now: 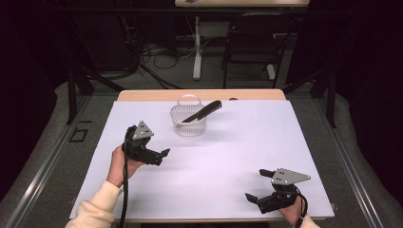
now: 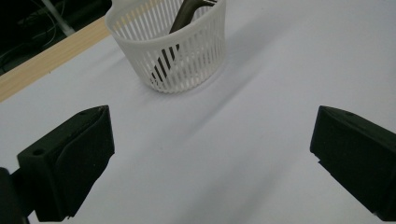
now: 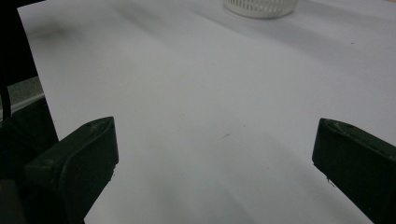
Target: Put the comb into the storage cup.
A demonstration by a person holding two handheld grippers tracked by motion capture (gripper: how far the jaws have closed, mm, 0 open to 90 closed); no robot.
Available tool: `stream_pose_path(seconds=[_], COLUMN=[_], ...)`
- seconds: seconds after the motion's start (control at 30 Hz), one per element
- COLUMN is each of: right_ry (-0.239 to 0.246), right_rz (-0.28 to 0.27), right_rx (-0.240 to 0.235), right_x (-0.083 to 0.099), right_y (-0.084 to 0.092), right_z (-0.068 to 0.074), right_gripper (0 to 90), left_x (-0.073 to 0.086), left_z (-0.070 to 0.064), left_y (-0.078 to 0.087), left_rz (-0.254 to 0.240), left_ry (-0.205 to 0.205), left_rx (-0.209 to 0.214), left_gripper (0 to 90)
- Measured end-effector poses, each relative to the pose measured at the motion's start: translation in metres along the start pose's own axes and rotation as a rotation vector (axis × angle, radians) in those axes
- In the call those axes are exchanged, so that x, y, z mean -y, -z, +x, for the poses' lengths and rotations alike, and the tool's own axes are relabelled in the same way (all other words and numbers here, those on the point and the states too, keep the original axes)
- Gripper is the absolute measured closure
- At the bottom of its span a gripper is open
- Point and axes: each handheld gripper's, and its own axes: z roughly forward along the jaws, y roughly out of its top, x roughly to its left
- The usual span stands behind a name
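A white slatted basket [image 1: 188,124] with a loop handle stands on the white table top [image 1: 247,142] at the far middle. A long dark tool [image 1: 205,111] leans in it, its end sticking out over the right rim. My left gripper [image 1: 162,154] hovers at the left, below the basket, and points right. In the left gripper view its jaws stand wide apart around bare table, open [image 2: 211,122], with the basket [image 2: 173,56] and the dark tool [image 2: 186,13] ahead. My right gripper [image 1: 255,184] is open near the front right edge, holding nothing [image 3: 215,130]; the basket's base [image 3: 259,5] shows far off.
A wooden strip [image 1: 199,95] runs along the table's far edge. Beyond it are a black chair [image 1: 252,45], a white table leg [image 1: 196,47] and floor cables. Grey floor flanks both sides, with a black tape square [image 1: 78,135] at the left.
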Motion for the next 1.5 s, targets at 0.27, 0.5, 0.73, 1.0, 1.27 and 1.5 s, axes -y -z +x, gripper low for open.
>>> stream_pose_path(seconds=[0.27,0.5,0.73,1.0,1.27,1.5], right_ry=[0.001,-0.002,0.0,0.004,0.001,0.0], right_rz=[-0.002,0.001,-0.001,-0.001,0.001,0.0], right_rx=[-0.001,0.0,0.002,0.001,0.0,0.0], right_x=[0.0,0.0,0.0,0.0,-0.001,-0.001], right_y=[0.0,0.0,0.0,-0.001,0.0,0.0], right_z=[0.0,0.0,0.0,0.0,0.001,0.001], right_gripper=[0.0,0.0,0.0,0.0,0.0,0.0], left_x=[0.007,0.013,0.019,0.029,0.039,0.047], left_z=[-0.008,-0.015,-0.02,-0.027,-0.035,-0.042], left_y=[0.008,0.013,0.016,0.021,0.025,0.028], left_rz=[-0.001,0.003,0.006,0.0,-0.006,-0.007], left_ry=[-0.005,-0.019,-0.019,-0.016,-0.013,-0.013], left_rx=[0.0,-0.004,-0.001,0.007,0.017,0.025], left_gripper=[0.0,0.0,0.0,0.0,0.0,0.0])
